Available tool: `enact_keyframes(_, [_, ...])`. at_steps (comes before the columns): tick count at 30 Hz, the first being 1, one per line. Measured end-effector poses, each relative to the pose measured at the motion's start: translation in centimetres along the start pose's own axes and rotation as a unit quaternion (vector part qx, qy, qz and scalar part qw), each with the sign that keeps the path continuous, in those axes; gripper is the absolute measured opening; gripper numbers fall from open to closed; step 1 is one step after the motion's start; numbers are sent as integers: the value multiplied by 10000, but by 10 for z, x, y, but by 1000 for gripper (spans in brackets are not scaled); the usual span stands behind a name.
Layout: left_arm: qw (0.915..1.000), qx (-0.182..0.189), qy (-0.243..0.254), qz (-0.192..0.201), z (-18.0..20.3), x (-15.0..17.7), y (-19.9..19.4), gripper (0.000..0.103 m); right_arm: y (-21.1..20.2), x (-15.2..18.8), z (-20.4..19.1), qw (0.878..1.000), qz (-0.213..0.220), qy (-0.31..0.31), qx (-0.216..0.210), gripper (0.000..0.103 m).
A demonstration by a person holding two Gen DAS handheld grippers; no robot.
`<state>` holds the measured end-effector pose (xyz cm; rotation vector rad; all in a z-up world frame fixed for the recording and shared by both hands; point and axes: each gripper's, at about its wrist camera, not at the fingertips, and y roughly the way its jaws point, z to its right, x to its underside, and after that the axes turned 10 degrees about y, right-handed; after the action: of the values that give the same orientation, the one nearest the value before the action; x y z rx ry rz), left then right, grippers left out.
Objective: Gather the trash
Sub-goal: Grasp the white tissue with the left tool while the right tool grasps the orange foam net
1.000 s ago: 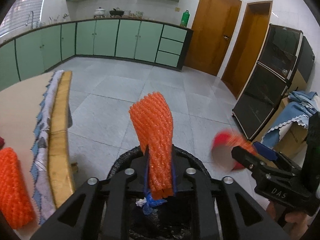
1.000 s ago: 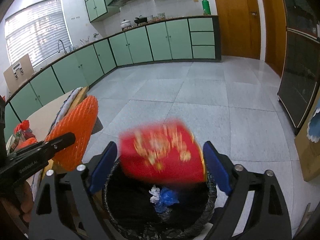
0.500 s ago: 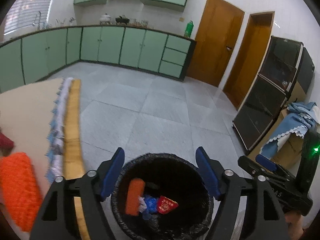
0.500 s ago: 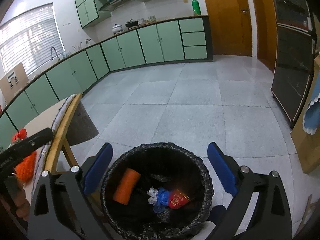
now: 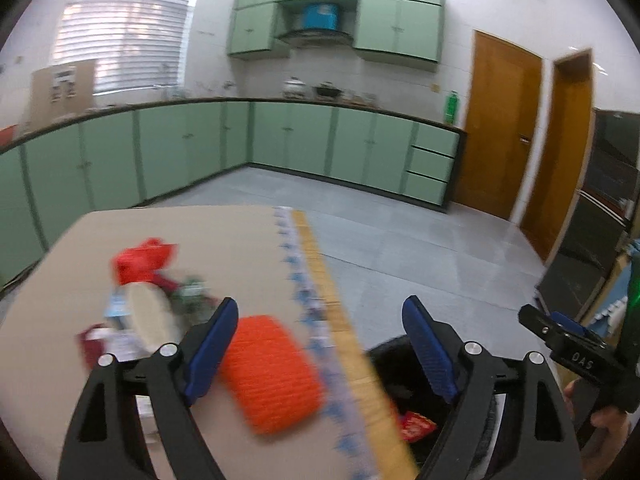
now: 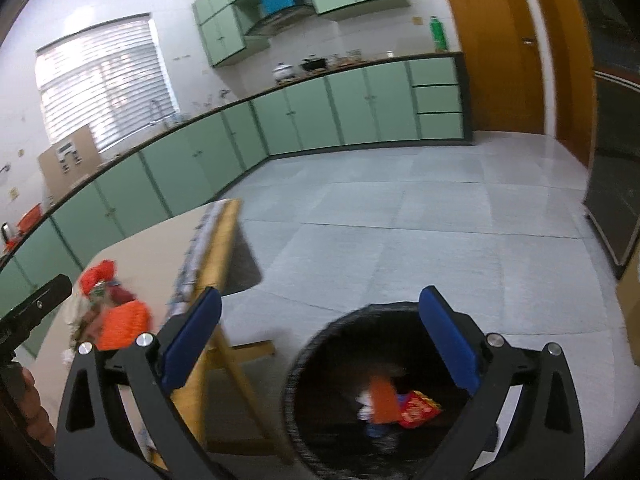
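A black-lined trash bin (image 6: 320,344) stands on the floor beside the table; an orange foam net (image 6: 384,400) and a red packet (image 6: 418,414) lie in it. It also shows in the left wrist view (image 5: 390,364). My left gripper (image 5: 320,352) is open and empty, above the table edge, with another orange foam net (image 5: 272,372) on the table just ahead. A pile of trash (image 5: 144,292), red, white and green, lies farther left. My right gripper (image 6: 320,348) is open and empty above the bin's rim.
The table (image 5: 200,240) has a wooden edge (image 5: 324,292) with a patterned cloth border. Green cabinets (image 6: 320,112) line the far walls. Wooden doors (image 5: 496,128) and a dark cabinet (image 6: 616,184) stand to the right. Grey floor tiles (image 6: 400,220) lie between.
Both grippers opened and dropped the orange net and red packet into the bin. Since then the left gripper has swung left over the table, and the right gripper has shifted left too.
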<state>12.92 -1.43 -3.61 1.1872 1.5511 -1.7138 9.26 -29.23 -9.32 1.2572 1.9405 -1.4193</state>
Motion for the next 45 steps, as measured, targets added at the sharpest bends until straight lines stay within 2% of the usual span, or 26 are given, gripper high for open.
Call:
enact_keyframes(4, [9986,-520,-124,-52,-39,9,-16,83,8,7,-40,9993,-94,-205,-291,96])
enact_keyframes(8, [9959,-860,-258,-82,-69,21,-27,83,20,18,-81,9973,-239,-414,-552,96])
enact_keyframes(14, [9924,-1106,-425,-338,-100,48,-27,82,30,42,-126,9927,-357,-839,-784,96])
enact_keyframes(19, [9905,-1096,-515,-654,-109,73,-13,73,36,57,-143,9896,-450,-1055,-867,93])
enact_keyframes(21, [9903,-1062,-548,-713,-110,81,-11,69,39,61,-145,9889,-524,-1068,-891,87])
enact_keyframes(26, [9903,-964,-627,-782,-110,93,-2,64,45,64,-145,9878,-646,-1105,-884,85])
enact_keyframes(32, [9896,-762,-764,-955,-111,102,12,40,51,66,-145,9872,-701,-1124,-882,85])
enact_keyframes(33, [9895,-718,-794,-972,-112,103,14,33,52,67,-145,9869,-719,-1135,-894,85])
enact_keyframes(36, [9899,-690,-801,-946,-113,105,12,26,54,72,-149,9845,-816,-1205,-982,85])
enact_keyframes(45, [9898,-839,-830,-798,-120,107,-6,20,62,91,-170,9757,-1056,-1556,-1120,90])
